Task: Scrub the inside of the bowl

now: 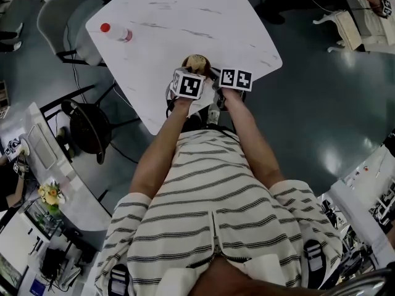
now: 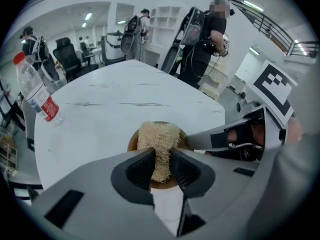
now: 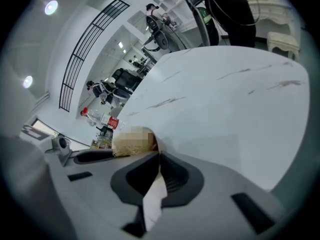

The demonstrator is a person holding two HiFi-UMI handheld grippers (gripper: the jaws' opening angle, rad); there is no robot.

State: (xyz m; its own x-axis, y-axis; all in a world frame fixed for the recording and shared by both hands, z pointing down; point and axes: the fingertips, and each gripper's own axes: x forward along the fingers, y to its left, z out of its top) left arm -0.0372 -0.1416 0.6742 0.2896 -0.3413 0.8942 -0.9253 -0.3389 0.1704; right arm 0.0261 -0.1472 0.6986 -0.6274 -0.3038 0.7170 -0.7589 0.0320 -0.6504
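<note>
Both arms reach forward over the near edge of the white table (image 1: 185,17), the left arm (image 1: 162,150) and right arm (image 1: 254,137) almost straight and meeting at the bowl (image 2: 132,143). The left gripper (image 2: 161,160) tilts steeply down, its 2 jaws clamped on a tan fibrous scrubber (image 2: 159,134) that stands inside the brown bowl just ahead of the fingertips. The right gripper (image 3: 159,158) comes in from the right, its jaws drawn almost together and pinching the bowl's rim. A water bottle (image 2: 36,91) stands well apart.
</note>
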